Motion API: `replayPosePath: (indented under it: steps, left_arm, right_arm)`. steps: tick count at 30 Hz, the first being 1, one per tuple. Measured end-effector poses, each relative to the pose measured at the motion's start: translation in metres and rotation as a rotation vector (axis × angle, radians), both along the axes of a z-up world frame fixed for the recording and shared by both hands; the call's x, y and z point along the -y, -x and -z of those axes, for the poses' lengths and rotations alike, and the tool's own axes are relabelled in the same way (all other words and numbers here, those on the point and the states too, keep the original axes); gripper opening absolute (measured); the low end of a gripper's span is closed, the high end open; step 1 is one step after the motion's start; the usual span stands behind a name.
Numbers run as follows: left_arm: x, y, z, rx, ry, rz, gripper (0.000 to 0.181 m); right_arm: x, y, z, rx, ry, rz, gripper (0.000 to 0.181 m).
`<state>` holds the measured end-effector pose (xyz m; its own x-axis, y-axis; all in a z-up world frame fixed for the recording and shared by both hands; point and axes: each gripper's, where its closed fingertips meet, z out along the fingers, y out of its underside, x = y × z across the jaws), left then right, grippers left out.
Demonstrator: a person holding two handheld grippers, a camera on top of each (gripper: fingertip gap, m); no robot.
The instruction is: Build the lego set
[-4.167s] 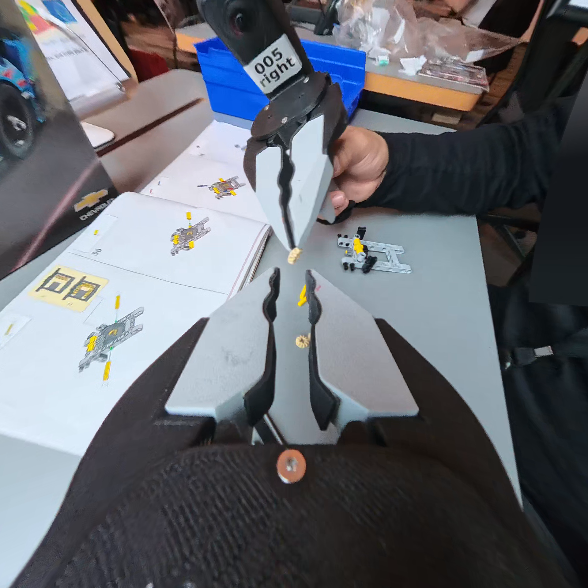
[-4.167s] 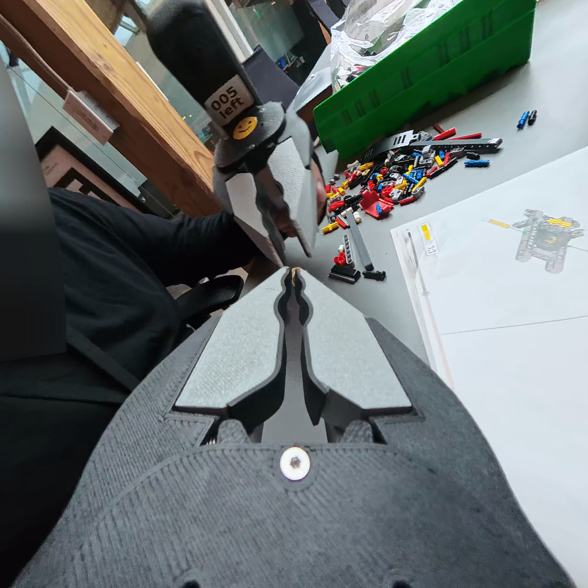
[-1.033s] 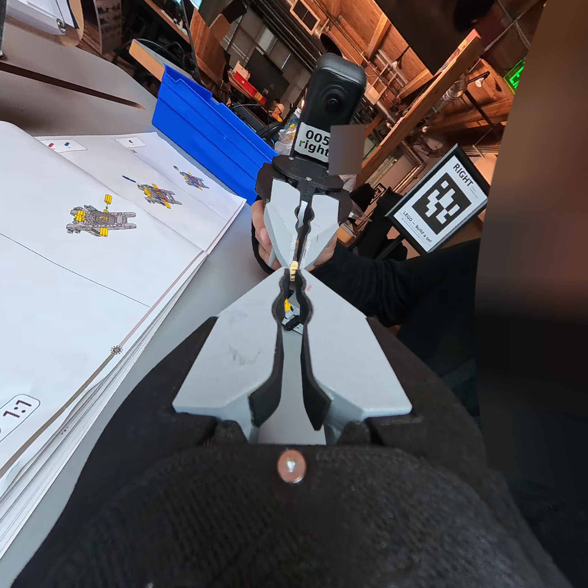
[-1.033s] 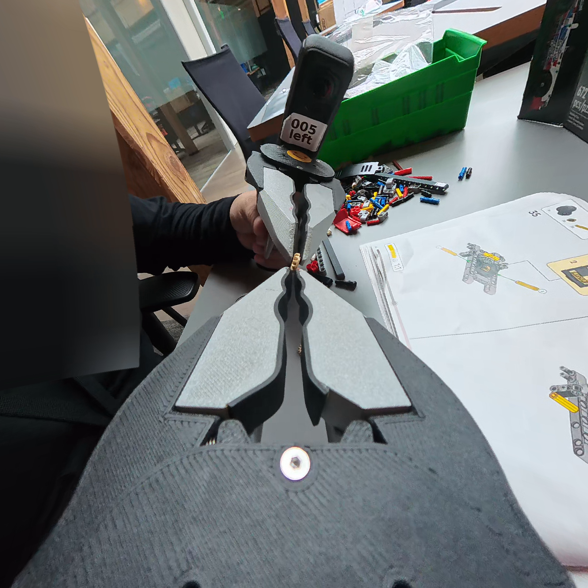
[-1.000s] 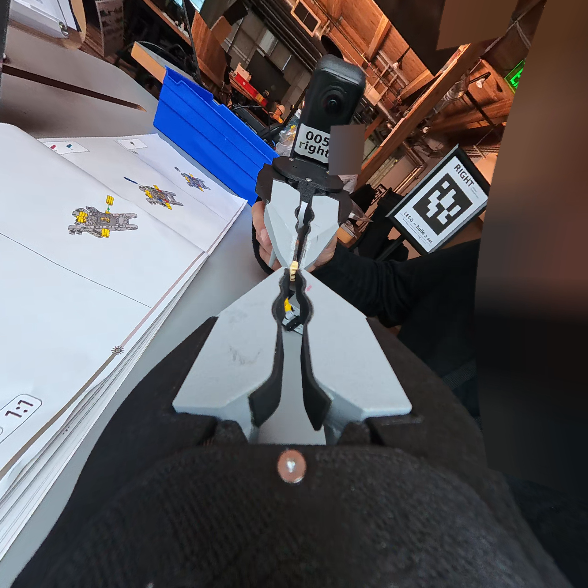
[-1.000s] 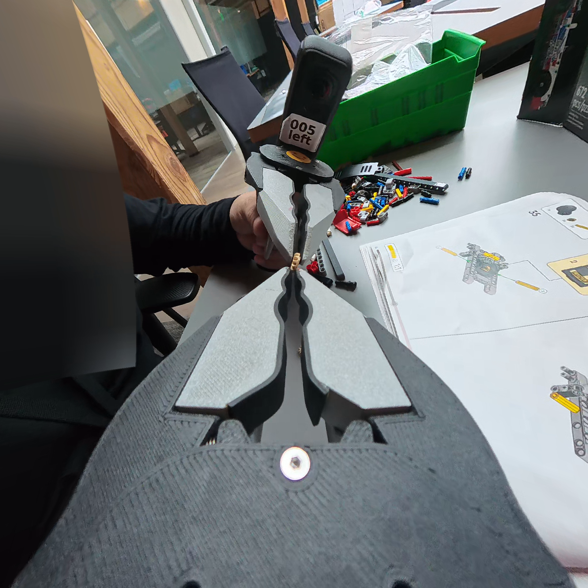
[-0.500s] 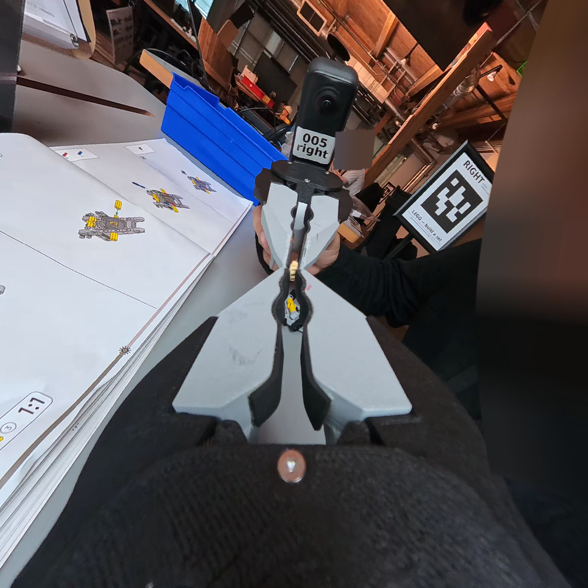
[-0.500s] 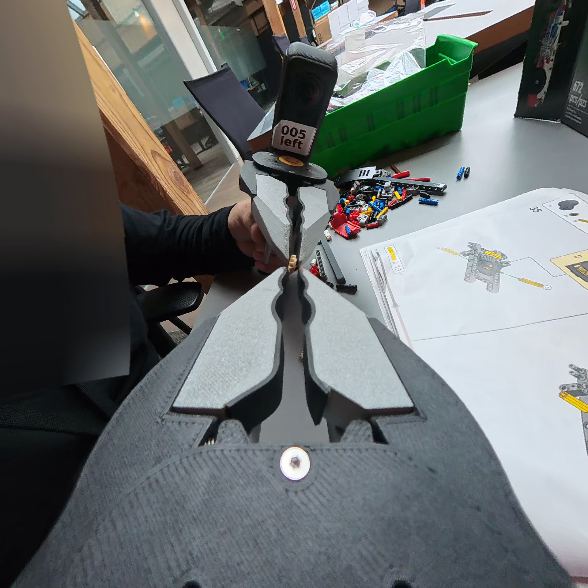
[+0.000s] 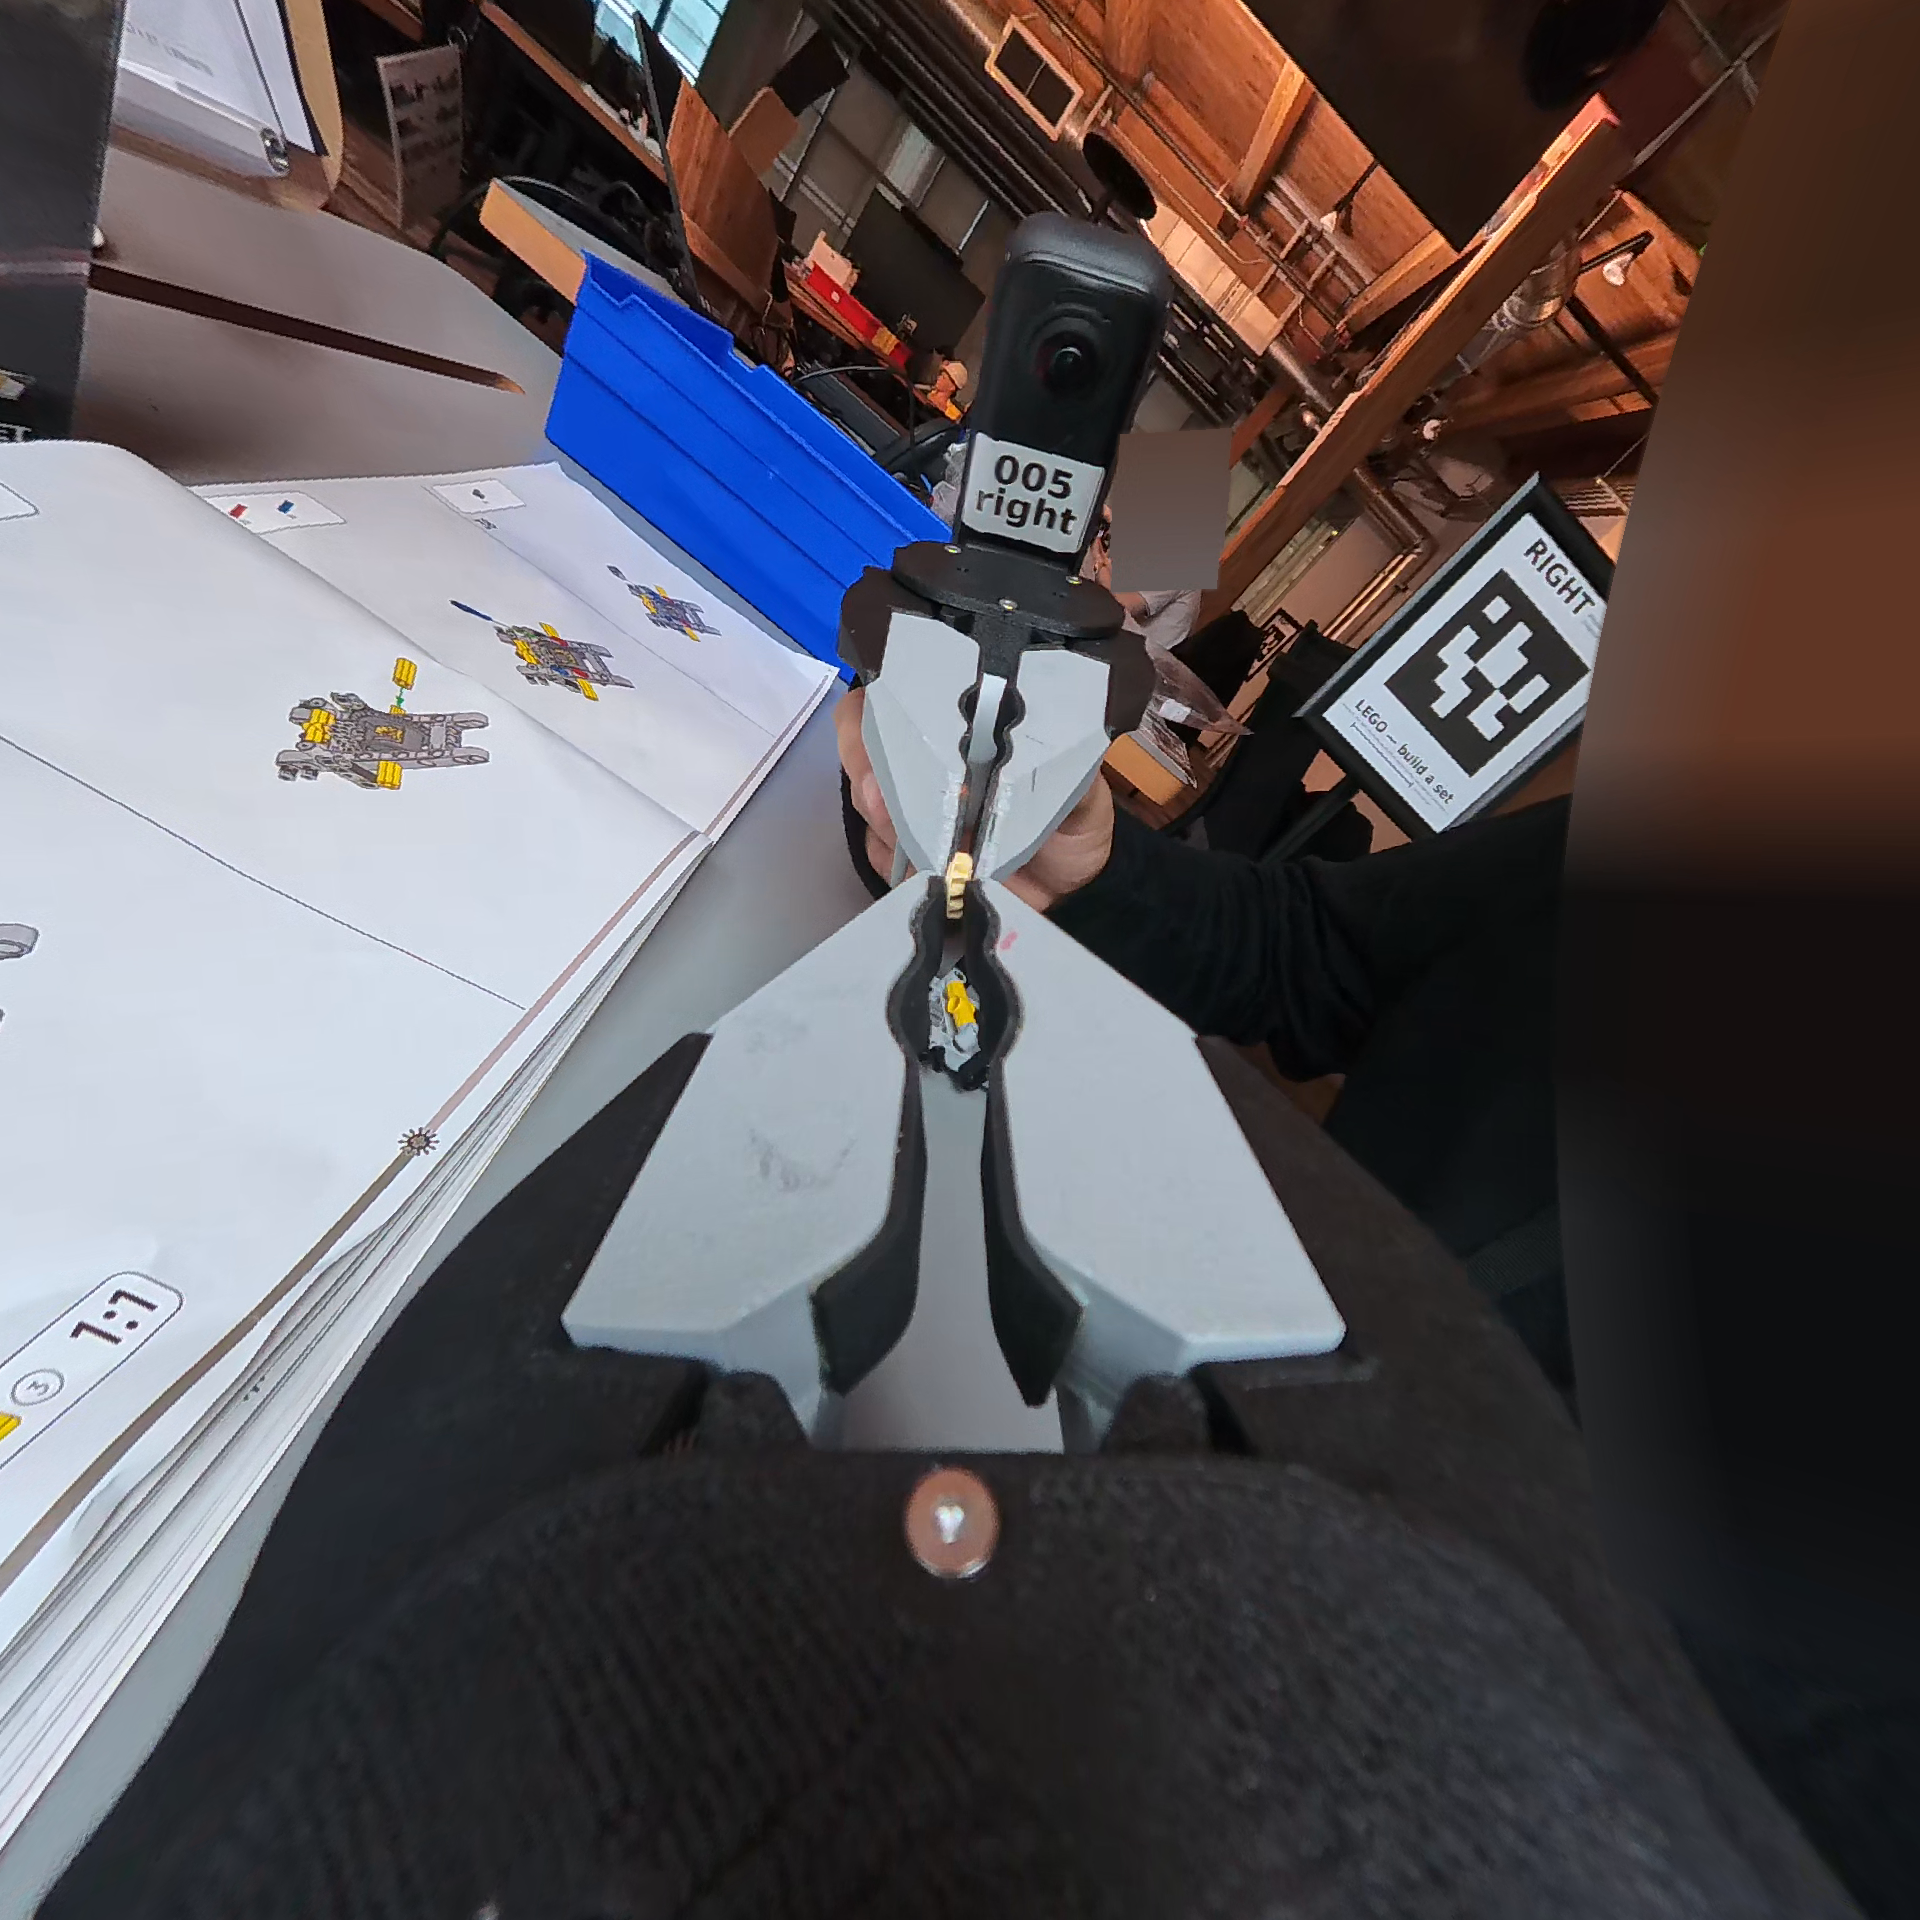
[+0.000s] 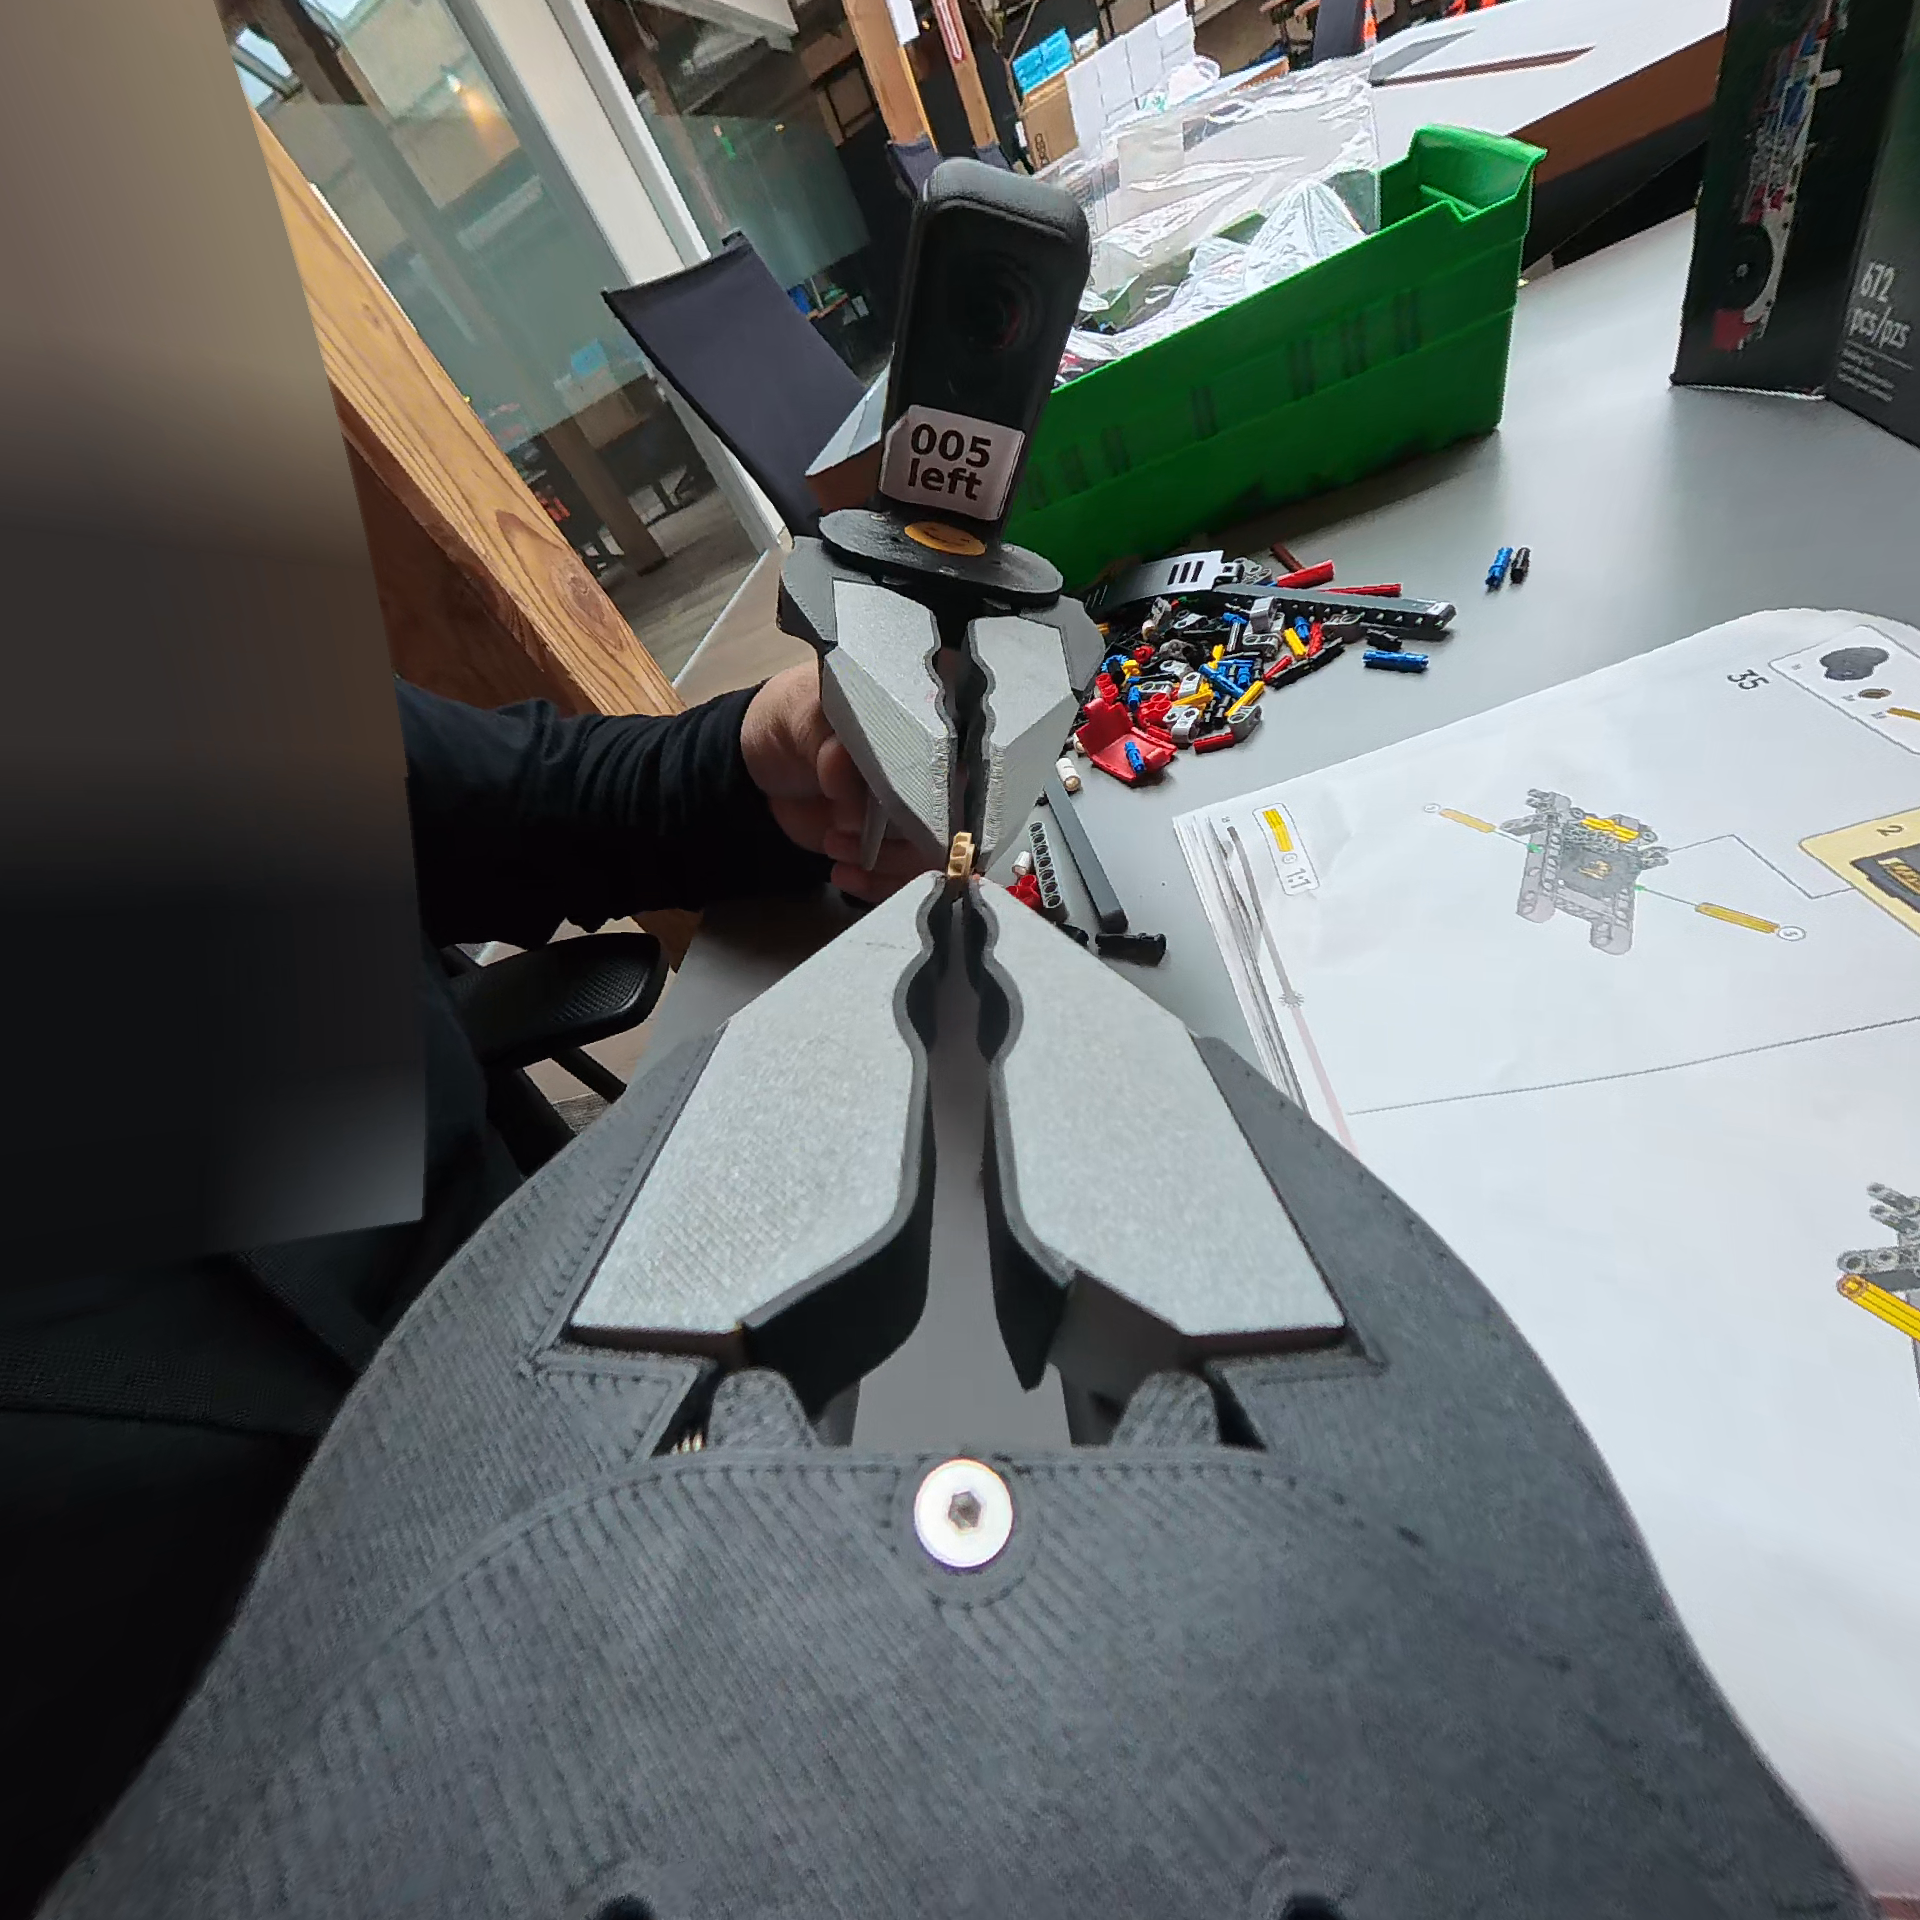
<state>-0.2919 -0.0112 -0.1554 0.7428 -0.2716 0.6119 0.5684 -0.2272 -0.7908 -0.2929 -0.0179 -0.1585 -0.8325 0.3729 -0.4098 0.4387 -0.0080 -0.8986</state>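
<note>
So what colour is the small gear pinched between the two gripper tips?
Tan gear, clearest in the left wrist view.

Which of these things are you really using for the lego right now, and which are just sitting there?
In use:
- left gripper and right gripper, tip to tip
- small tan gear between their tips
- open instruction booklet
- loose lego pile

Just lying about:
- blue bin
- green bin
- set's box
- black-and-white marker sign

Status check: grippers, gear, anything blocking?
Left gripper and right gripper shut, tip to tip. Tan gear pinched between them, above table. Nothing blocking.
</note>
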Motion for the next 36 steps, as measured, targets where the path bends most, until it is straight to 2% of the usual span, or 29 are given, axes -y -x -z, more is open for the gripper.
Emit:
replayPosePath:
  steps: [11, 19, 23, 26, 27, 29, 32, 34, 36]
  left_arm:
    - [-0.002, 0.003, 0.000, 0.083, -0.031, -0.018, 0.000]
    - [-0.002, 0.005, 0.000, 0.074, -0.032, -0.028, 0.000]
    - [-0.002, 0.004, 0.001, 0.055, -0.021, -0.012, 0.000]
    - [0.002, 0.006, -0.001, 0.006, -0.022, -0.008, 0.007]
    - [0.004, 0.009, -0.002, -0.018, -0.016, -0.017, 0.016]
    - [0.014, 0.015, -0.004, -0.086, -0.008, -0.029, 0.023]
    - [0.035, 0.006, -0.004, -0.211, 0.018, 0.036, 0.019]
    - [0.045, 0.009, 0.004, -0.307, 0.061, -0.015, 0.016]
    - [0.052, 0.007, 0.014, -0.320, 0.096, -0.008, 0.014]
  right_arm:
    - [-0.001, 0.002, 0.001, -0.015, -0.009, 0.025, 0.000]
    - [-0.002, 0.004, 0.001, -0.012, 0.017, 0.039, 0.000]
    - [-0.001, 0.003, 0.003, -0.046, -0.044, 0.042, 0.000]
    - [-0.001, 0.002, 0.004, -0.055, -0.071, 0.038, 0.000]
    - [-0.001, 0.001, 0.004, -0.055, -0.076, 0.037, 0.000]
    - [-0.001, -0.001, 0.004, -0.051, -0.089, 0.029, 0.000]
    - [-0.001, -0.003, 0.004, -0.058, -0.135, 0.031, 0.000]
    - [-0.001, -0.007, 0.014, -0.040, -0.204, 0.020, 0.000]
    - [-0.009, -0.013, 0.025, -0.023, -0.266, 0.019, 0.000]
